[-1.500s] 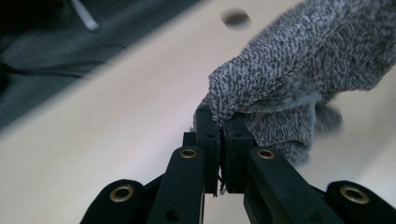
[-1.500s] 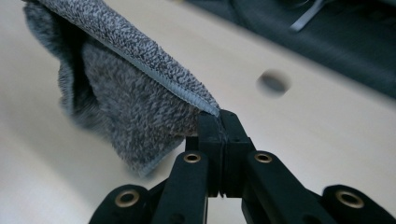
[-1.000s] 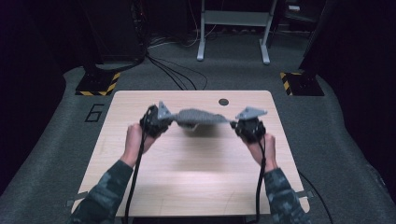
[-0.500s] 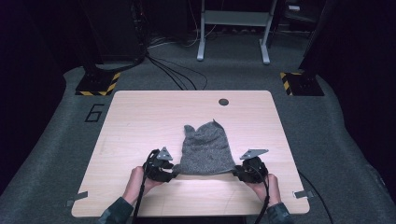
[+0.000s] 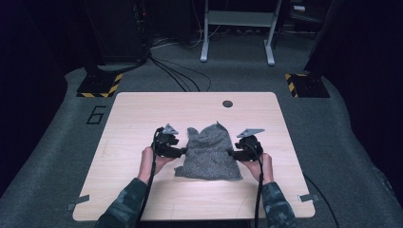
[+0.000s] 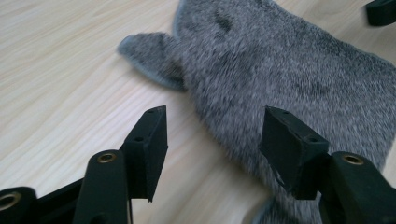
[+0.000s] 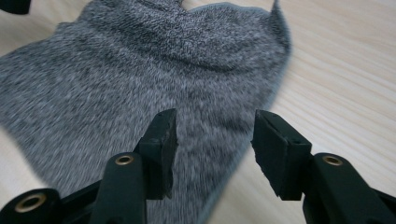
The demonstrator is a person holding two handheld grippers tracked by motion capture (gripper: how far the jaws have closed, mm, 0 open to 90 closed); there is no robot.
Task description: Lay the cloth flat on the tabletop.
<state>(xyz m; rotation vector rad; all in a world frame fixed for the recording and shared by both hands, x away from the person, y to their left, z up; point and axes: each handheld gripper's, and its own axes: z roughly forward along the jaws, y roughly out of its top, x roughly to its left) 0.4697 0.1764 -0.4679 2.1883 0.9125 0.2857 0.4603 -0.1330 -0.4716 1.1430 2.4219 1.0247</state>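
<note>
A grey knitted cloth (image 5: 209, 154) lies spread flat on the wooden table (image 5: 138, 114), a little in front of its middle. My left gripper (image 5: 182, 152) sits at the cloth's left edge, low over the table. Its jaws have just been opening and stand apart, with the cloth (image 6: 299, 70) edge running past the gap of the left gripper (image 6: 215, 126) and no pad pressing on it. My right gripper (image 5: 232, 153) sits at the right edge. Its jaws have also just been opening; in the right gripper view the right gripper (image 7: 214, 133) hangs over the cloth (image 7: 140, 70) border.
A small dark round hole (image 5: 227, 103) marks the table's far side. On the floor behind stand two black bases with yellow-black stripes (image 5: 97, 86) (image 5: 306, 84), cables and a white metal frame (image 5: 237, 33). Bare wood lies left, right and in front of the cloth.
A second ago both shut grippers held the cloth stretched in the air. They came down with it; now it lies flat and both grippers have opened and let go.
</note>
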